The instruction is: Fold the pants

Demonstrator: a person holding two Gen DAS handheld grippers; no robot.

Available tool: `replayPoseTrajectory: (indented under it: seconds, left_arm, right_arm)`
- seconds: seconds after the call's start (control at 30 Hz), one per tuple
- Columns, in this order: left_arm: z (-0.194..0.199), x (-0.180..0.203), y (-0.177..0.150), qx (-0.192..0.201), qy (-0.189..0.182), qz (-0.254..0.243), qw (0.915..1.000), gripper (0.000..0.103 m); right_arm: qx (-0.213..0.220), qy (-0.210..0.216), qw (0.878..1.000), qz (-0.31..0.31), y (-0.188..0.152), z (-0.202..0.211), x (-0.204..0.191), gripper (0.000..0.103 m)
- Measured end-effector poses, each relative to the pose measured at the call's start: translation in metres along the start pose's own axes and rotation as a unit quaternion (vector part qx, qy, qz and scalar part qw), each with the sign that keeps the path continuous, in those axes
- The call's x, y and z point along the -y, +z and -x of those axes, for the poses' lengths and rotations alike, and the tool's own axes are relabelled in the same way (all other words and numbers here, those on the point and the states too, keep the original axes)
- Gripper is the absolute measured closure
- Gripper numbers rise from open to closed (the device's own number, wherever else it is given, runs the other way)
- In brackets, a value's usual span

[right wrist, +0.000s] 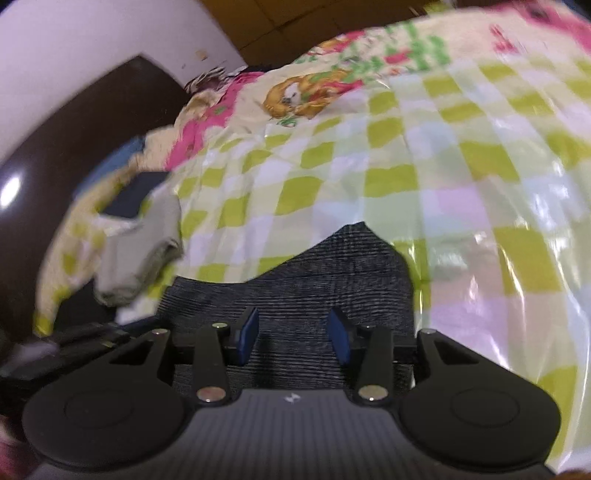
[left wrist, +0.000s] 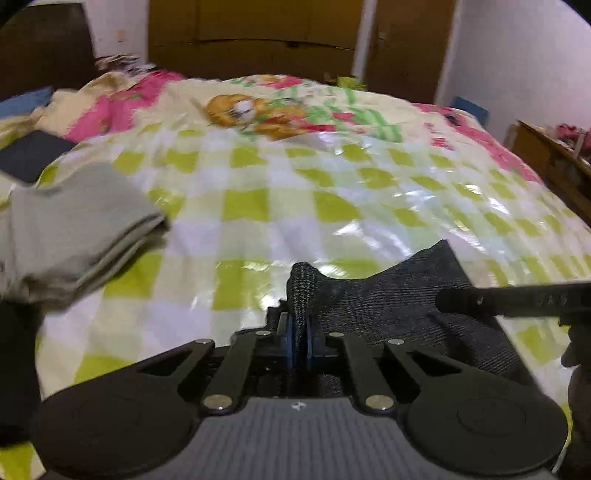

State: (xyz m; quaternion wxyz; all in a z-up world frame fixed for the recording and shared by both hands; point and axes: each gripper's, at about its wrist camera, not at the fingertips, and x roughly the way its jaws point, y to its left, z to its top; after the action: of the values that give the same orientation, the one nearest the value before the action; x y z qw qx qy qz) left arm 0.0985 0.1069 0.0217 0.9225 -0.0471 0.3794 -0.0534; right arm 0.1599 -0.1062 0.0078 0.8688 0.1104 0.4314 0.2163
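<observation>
Dark grey denim pants (left wrist: pixel 388 299) lie on a green-and-white checked bedspread (left wrist: pixel 295 192). My left gripper (left wrist: pixel 298 332) is shut on the pants' left edge, and the cloth rises in a peak above the blue pads. In the right wrist view the pants (right wrist: pixel 314 266) lie as a folded dark slab under my right gripper (right wrist: pixel 293 332), which is open with its blue pads (right wrist: pixel 247 328) apart just above the cloth. The right gripper's black finger shows in the left wrist view (left wrist: pixel 517 295) over the pants' right side.
Folded grey-beige clothing (left wrist: pixel 74 218) lies at the bed's left, also in the right wrist view (right wrist: pixel 144 251). A dark flat item (left wrist: pixel 33 153) sits further left. A dark headboard (right wrist: pixel 74 147), wooden wardrobe (left wrist: pixel 258 33) and a side table (left wrist: pixel 554 155) surround the bed.
</observation>
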Motion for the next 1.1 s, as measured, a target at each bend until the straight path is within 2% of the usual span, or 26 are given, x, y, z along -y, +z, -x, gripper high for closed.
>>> replayPoseTrajectory:
  seconds: [0.07,0.13,0.17,0.2,0.27,0.33,0.4,0.47,0.67,0.9,1.1]
  left_arm:
    - [-0.017,-0.002,-0.010,-0.008,0.013,-0.001,0.9999,0.078]
    - [-0.024,0.002,-0.014,-0.007,0.027,-0.018,0.9995,0.078]
    - [-0.024,0.002,-0.012,-0.008,0.027,-0.018,0.9994,0.078]
    - [-0.021,0.001,-0.010,-0.008,0.025,-0.012,0.9996,0.078]
    - [-0.012,0.000,-0.007,0.000,0.024,-0.011,0.9997,0.077]
    - [0.002,0.008,-0.005,0.020,0.041,-0.033,0.9984,0.077]
    - [0.015,0.016,-0.007,0.037,0.055,-0.050,0.9965,0.077]
    - [0.023,0.024,-0.013,0.043,0.055,-0.058,0.9959,0.077]
    - [0.009,0.035,-0.044,0.000,0.078,-0.094,0.9925,0.077]
    - [0.046,0.044,-0.037,0.025,0.069,-0.069,0.9949,0.076]
    - [0.051,0.053,-0.057,0.003,0.049,-0.048,0.9976,0.075]
  right_arm:
    - [-0.002,-0.015,1.000,0.016,-0.009,-0.015,-0.008,0.057]
    - [-0.003,-0.025,0.998,0.049,-0.012,-0.020,-0.019,0.048]
    - [-0.006,-0.023,0.998,0.060,-0.013,-0.021,-0.023,0.038]
    - [-0.009,-0.019,0.998,0.065,-0.012,-0.022,-0.025,0.035]
    - [-0.006,-0.005,0.999,0.044,-0.006,-0.014,-0.022,0.037]
    - [0.010,0.010,1.000,0.011,-0.002,0.001,-0.017,0.043]
    - [0.020,0.003,1.000,0.009,-0.004,0.014,-0.017,0.041]
    - [0.009,-0.008,1.000,0.011,-0.012,0.021,-0.017,0.040]
    - [0.001,-0.032,0.999,0.028,-0.032,0.034,-0.020,0.041]
    - [0.014,-0.031,0.999,0.034,-0.033,0.061,-0.034,0.041]
    - [0.000,-0.039,0.999,0.033,-0.050,0.066,-0.037,0.041]
